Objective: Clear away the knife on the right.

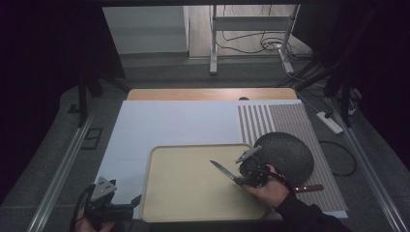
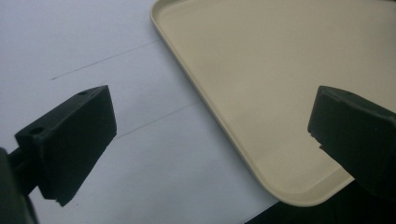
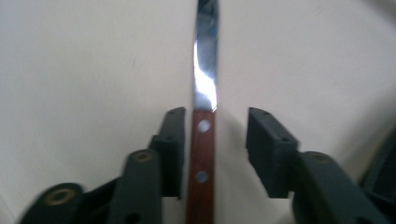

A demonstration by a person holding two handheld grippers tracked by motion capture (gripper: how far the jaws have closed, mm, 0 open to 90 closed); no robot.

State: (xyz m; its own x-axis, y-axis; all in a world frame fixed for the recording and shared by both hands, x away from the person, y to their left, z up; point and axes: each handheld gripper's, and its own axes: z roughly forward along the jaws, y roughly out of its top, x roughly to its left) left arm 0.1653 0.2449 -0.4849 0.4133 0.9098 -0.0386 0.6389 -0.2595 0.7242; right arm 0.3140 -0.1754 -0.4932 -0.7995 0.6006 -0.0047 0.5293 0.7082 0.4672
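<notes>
The right gripper (image 3: 212, 154) hangs open around the wooden handle of a knife (image 3: 204, 88) over the tray (image 1: 159, 193), while the left gripper (image 2: 210, 140) gapes wide, empty, at the tray's near-left corner.

the high view is dim, its corners and sides falling off into near black, with the brightest patch on the floor beyond the table (image 1: 208, 94). the white sheet (image 1: 174, 123) reads bluish grey. the left gripper view is evenly lit and fairly sharp, shadows soft. the right gripper view is blurred, with white glare on the knife blade (image 3: 205, 84) and soft edges throughout.
</notes>
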